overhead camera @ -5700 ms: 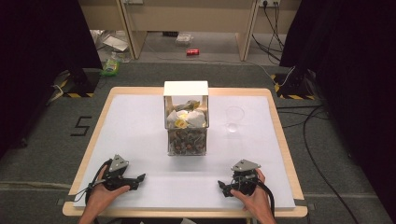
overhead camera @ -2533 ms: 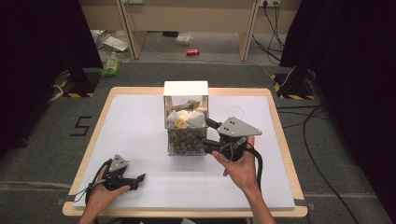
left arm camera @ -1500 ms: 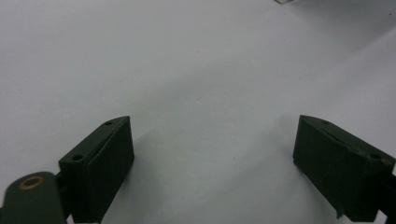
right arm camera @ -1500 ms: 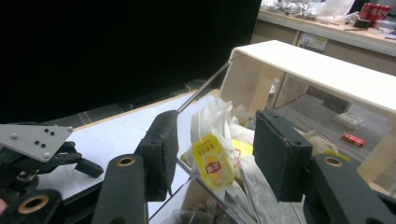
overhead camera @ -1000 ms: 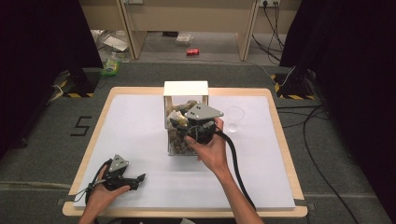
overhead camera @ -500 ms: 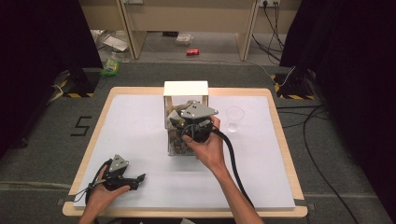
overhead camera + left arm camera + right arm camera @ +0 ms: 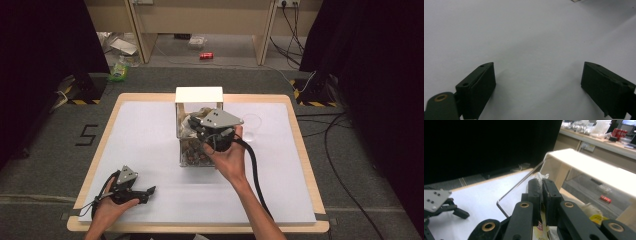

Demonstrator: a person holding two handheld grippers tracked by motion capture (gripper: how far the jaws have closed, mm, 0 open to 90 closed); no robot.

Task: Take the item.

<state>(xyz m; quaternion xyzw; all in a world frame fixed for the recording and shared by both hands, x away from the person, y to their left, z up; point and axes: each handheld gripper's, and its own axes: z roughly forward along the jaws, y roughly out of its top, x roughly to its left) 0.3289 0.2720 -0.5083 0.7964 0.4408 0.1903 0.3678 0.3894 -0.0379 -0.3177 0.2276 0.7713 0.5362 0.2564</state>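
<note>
While our left gripper [image 7: 145,190] rests spread wide on the white tabletop [image 7: 150,140] at lower left, we clench our right gripper [image 7: 541,187] on a crumpled wrapper [image 7: 541,177] in the clear bin [image 7: 197,150] at centre frame, likely to lift it out.

Clear box [image 7: 198,131] sits mid-tabletop [image 7: 150,130], open top crowded with trash, right gripper [image 7: 200,131] over it. Clear plastic cup [image 7: 251,125] just right of the box narrows that side. Left half wide open; left gripper [image 7: 150,190] parked at the near-left corner.
</note>
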